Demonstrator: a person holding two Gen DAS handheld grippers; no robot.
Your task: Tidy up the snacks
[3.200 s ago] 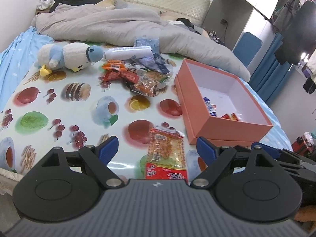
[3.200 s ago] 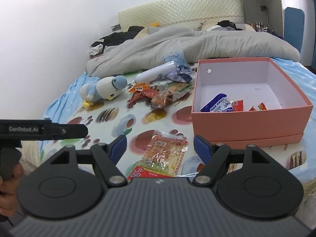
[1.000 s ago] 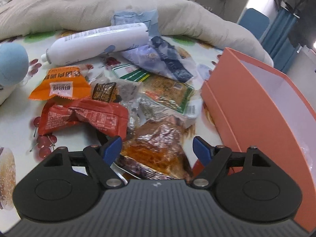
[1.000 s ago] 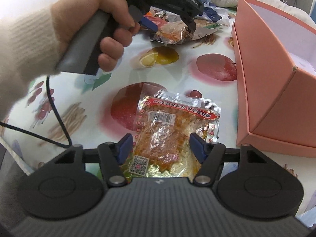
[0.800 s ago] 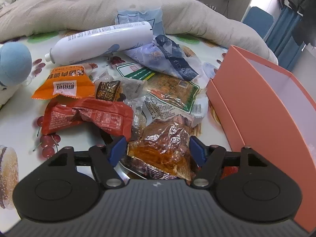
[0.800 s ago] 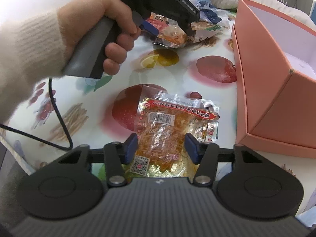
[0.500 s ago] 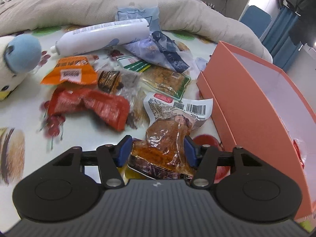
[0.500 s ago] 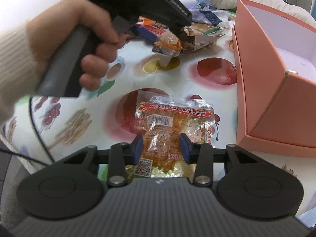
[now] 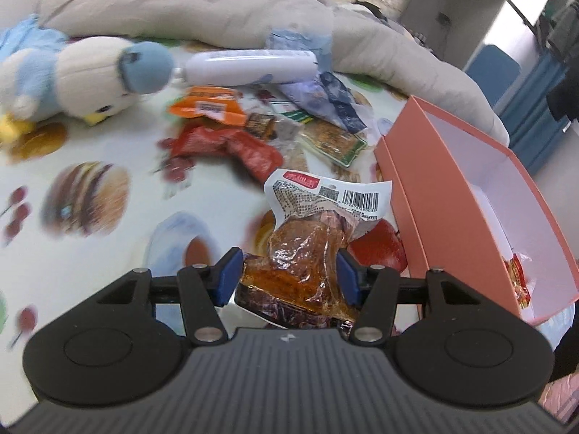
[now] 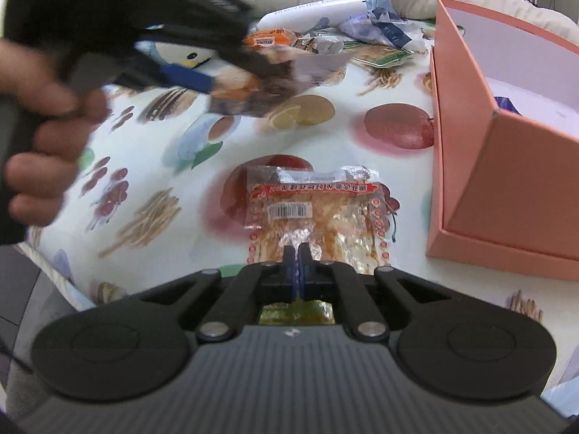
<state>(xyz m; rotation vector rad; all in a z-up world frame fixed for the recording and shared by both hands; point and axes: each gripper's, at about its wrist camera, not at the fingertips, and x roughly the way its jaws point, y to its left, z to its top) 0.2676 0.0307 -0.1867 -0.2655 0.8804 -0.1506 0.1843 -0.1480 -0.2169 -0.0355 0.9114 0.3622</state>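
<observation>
- Two snack packets gripped at once, one per tool — pickup step of the sorting, with drop-off into the pink box (image 9: 448, 195) judged next.
- Left tool (image 9: 289, 277) clamped on a crinkly brown snack pack (image 9: 307, 253), blue pads pressing either side; barcode flap sticking up ahead of the fingers; pack off the printed cloth (image 9: 108, 238), seen in mid-air in the right wrist view.
- Right tool (image 10: 297, 258) pinched nearly shut on the near edge of an orange-and-clear snack bag (image 10: 311, 213); rest of the bag lying flat on the cloth, just beside the box's near corner — not yet lifted.
- Box open-topped, off to the right in both views; a few wrappers already inside, plenty of bare white floor left.
- Farther out: loose pile of snacks (image 9: 231, 141) — orange, red, green-edged — near a white bottle (image 9: 249, 67), a plush penguin (image 9: 72, 79) and a grey duvet (image 9: 188, 3). Surface apparently a bed, not a tabletop.
- Next for the left: carry over the box wall, clear the rim, then release above the open floor rather than onto the edge.
- Next for the right: lift straight up first; thin pinch on slippery film, so likely to sag or slide out if swung fast.
- Worth watching: both tools heading for one box — staggering the drops should avoid a clash.
- Much of the pile remaining, so task judged early to midway.
</observation>
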